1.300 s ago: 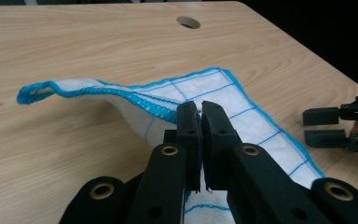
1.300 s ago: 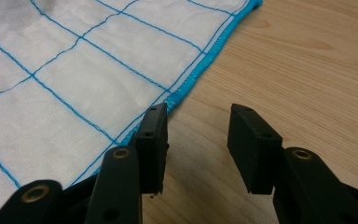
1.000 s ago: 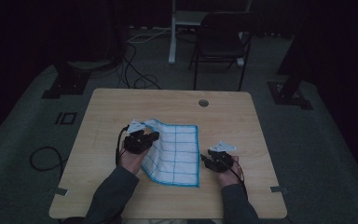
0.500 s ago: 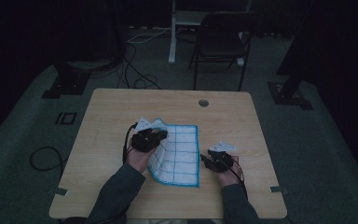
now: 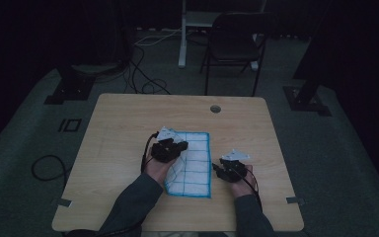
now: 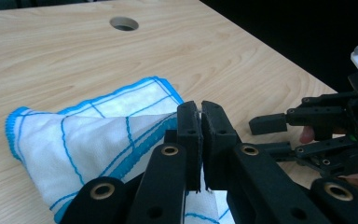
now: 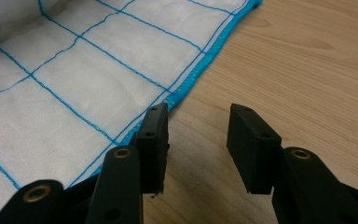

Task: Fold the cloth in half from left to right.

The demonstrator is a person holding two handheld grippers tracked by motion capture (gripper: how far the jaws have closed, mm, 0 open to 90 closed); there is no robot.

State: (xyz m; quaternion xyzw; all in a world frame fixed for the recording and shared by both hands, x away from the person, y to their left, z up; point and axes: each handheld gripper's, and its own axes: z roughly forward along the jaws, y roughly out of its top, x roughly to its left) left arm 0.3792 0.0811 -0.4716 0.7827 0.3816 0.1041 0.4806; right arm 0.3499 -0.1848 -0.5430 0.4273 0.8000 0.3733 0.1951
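Observation:
A white cloth with blue grid lines and a blue hem (image 5: 197, 165) lies on the wooden table (image 5: 123, 123), near the front middle. My left gripper (image 5: 170, 148) hovers over the cloth's left part, shut on a lifted edge of the cloth (image 6: 74, 135); in the left gripper view the jaws (image 6: 200, 109) pinch the fabric, which folds over itself. My right gripper (image 5: 223, 169) rests just right of the cloth, open, nothing between its jaws. In the right gripper view it (image 7: 198, 126) stands above bare wood beside the blue hem (image 7: 186, 88). The right gripper (image 6: 270, 136) also appears at the right of the left gripper view.
A round cable hole (image 5: 215, 108) sits near the table's far edge. A dark folding chair (image 5: 234, 44) and floor cables (image 5: 143, 74) lie beyond the table. Bare tabletop stretches to the left and behind the cloth.
My left gripper has moved right across the cloth, carrying the pinched edge with it, so the cloth's left side folds over and looks narrower. The right gripper has stayed still.

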